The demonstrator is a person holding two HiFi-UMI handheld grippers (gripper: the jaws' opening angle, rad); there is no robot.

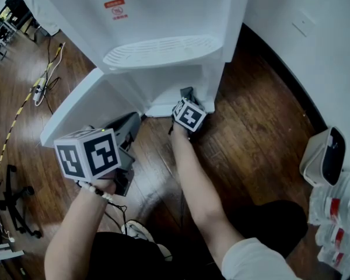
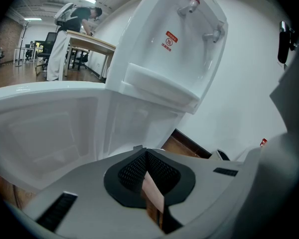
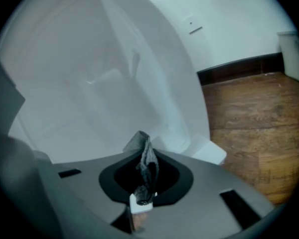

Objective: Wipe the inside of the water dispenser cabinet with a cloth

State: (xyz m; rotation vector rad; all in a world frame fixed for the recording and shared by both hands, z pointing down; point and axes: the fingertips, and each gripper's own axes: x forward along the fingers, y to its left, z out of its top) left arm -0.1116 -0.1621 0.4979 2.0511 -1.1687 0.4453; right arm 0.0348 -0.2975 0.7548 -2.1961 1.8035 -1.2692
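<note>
Since my R gripper (image 3: 144, 169) is clamped tight on the grey cloth (image 3: 146, 156), w/ a crumpled tuft poking up past the jaw tips, the wiping tool is in hand. Just beyond the tuft is the white inner wall of the cabinet (image 3: 89, 78). I can't tell whether the cloth is touching it or is a bit short of it. From the head view, this gripper sits low at the cabinet mouth, under the drip tray (image 1: 160, 50) of the water dispenser (image 1: 163, 10).

My L gripper (image 1: 131, 124) has its jaws pressed together w/ nothing between them. It hangs near the open cabinet door (image 1: 76, 107), which is swung out to the L over the wood floor (image 1: 251, 127). Apart from the door, as far as I can see.

Step, as I judge it: the wiping itself, at or near its start, w/ the R gripper at the opening rather than deep inside.

Next move calls for pressing the cloth flat to the wall and sweeping across and down, reaching into the back and corners w/o loosening the grip. The L one may need to stop the door swinging in.
</note>
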